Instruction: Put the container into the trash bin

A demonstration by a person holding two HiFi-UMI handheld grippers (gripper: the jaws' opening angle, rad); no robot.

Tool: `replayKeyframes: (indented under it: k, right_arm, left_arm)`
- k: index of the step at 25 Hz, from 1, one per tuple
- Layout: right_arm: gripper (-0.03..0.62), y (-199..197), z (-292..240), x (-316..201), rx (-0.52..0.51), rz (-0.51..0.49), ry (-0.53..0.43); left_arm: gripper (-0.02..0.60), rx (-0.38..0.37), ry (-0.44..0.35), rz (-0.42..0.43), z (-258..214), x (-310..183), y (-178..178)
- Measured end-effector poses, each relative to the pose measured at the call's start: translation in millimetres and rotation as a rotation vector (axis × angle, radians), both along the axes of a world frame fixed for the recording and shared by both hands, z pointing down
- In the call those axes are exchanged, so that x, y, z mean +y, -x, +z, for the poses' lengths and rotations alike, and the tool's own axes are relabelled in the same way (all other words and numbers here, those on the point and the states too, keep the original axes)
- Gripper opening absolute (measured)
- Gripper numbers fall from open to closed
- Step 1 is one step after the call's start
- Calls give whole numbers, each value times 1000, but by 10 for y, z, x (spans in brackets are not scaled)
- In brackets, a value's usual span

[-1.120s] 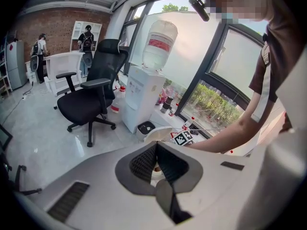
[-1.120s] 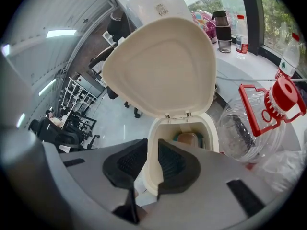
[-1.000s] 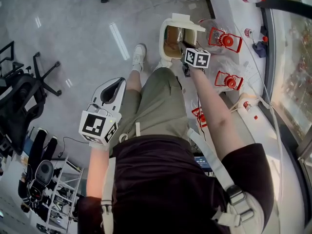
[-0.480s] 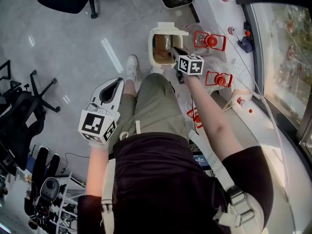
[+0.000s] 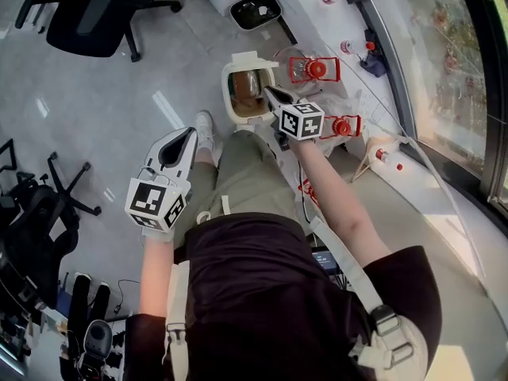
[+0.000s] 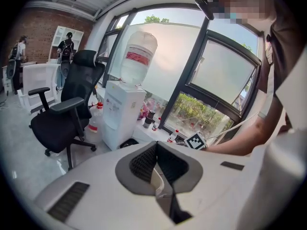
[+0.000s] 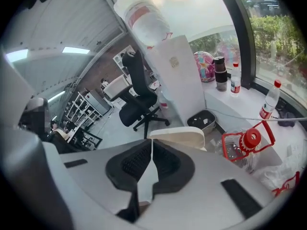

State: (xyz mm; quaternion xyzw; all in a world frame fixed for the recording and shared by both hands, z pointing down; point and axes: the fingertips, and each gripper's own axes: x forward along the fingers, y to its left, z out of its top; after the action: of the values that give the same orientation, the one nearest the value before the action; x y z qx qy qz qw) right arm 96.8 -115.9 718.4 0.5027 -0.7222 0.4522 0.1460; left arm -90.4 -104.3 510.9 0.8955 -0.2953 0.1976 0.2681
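Observation:
The cream trash bin (image 5: pixel 235 108) stands open on the floor ahead of the person's feet, its inside brown. No container shows clearly in any view. My right gripper (image 5: pixel 268 94) hangs at the bin's right rim, jaws pressed together with nothing seen between them. In the right gripper view the bin's raised lid (image 7: pixel 178 136) lies just beyond the shut right gripper (image 7: pixel 151 143). My left gripper (image 5: pixel 193 131) is held at the person's left side, away from the bin, jaws together and empty. In its own view the left gripper (image 6: pixel 156 146) points toward a water dispenser.
Two clear water jugs with red handles (image 5: pixel 311 68) (image 5: pixel 343 125) lie right of the bin by the window ledge. A dark tray (image 5: pixel 255 10) and a white water dispenser (image 6: pixel 122 114) stand beyond it. A black office chair (image 5: pixel 87 6) is at the far left.
The head view has swung so bin and jugs sit lower and more to the left. The right gripper has drawn slightly back from over the bin's mouth. The left gripper has barely moved.

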Motion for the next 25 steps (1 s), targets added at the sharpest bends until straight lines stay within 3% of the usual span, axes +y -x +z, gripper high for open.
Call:
replayKeyframes:
  k: [18,25]
  right_arm:
    - [23,-227,-2102,211,130,79,-336]
    - [23,-354,-2849,378,173,132,-445]
  left_arm:
    - [6,96,-143,232,-669,-243,-503]
    - [6,155,-202,281,-1064,-343,-644]
